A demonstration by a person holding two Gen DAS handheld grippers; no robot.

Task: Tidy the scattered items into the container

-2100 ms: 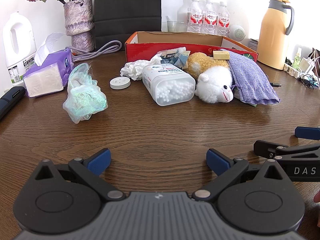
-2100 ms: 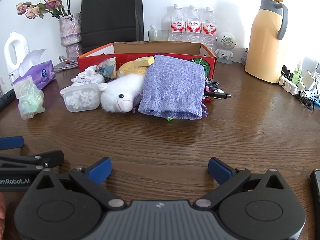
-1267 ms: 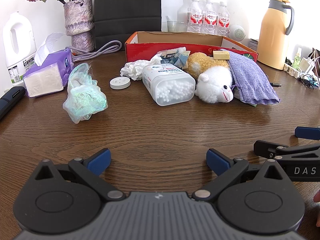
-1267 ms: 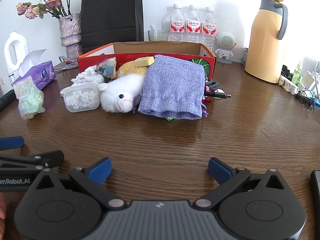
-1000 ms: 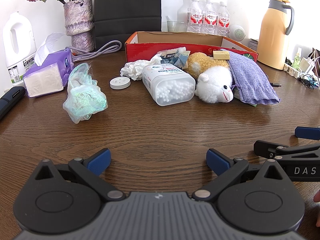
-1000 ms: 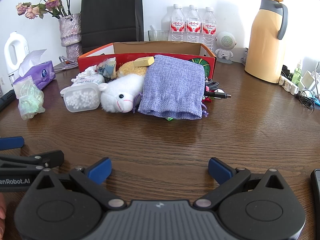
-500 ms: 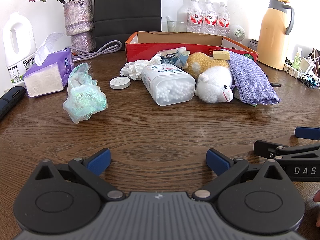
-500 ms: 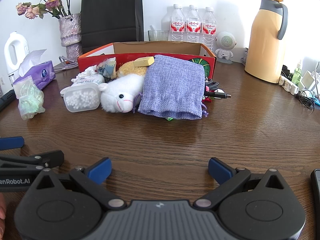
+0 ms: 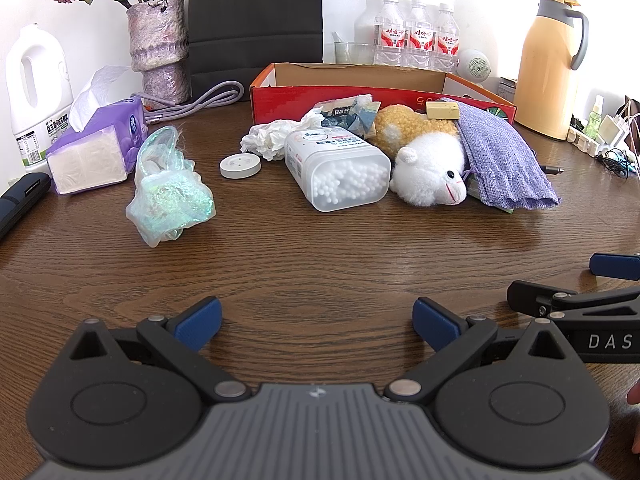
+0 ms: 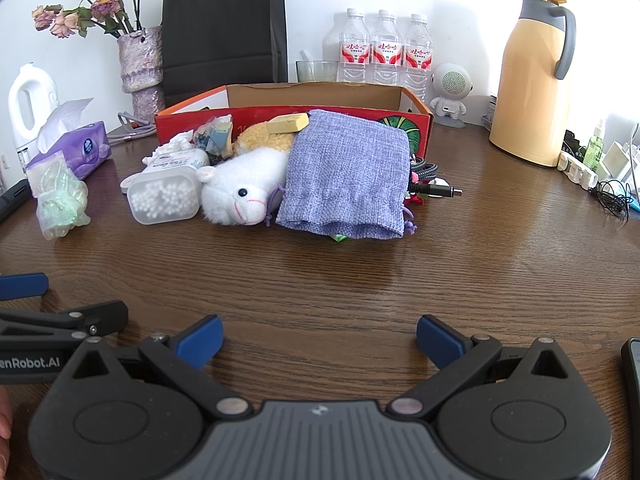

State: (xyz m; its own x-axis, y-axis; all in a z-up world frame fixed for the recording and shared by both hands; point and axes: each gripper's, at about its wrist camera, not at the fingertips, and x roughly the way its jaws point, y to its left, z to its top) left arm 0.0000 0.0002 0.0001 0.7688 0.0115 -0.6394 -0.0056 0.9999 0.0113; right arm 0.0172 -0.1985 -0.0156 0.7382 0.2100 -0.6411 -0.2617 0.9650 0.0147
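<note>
A red cardboard box [image 9: 304,96] [image 10: 416,122] stands at the back of the wooden table. In front of it lie a cotton-swab tub [image 9: 340,168] [image 10: 166,196], a white plush sheep [image 9: 430,172] [image 10: 240,192], a yellow plush [image 9: 404,126], a purple cloth pouch [image 9: 504,160] [image 10: 348,176], crumpled tissue [image 9: 266,140], a white round lid [image 9: 240,166], a snack packet [image 9: 348,112] and a clear bag of green beads [image 9: 168,196] [image 10: 60,200]. My left gripper [image 9: 316,320] and right gripper [image 10: 320,340] are open and empty, low over the near table, well short of the items.
A purple tissue pack [image 9: 96,148], a vase of dried flowers [image 9: 160,52], a white detergent jug [image 9: 36,92], a black bag [image 10: 224,32], water bottles [image 10: 384,52], a yellow thermos [image 10: 532,76], a black cable [image 10: 432,188] and a power strip [image 10: 580,168] ring the table.
</note>
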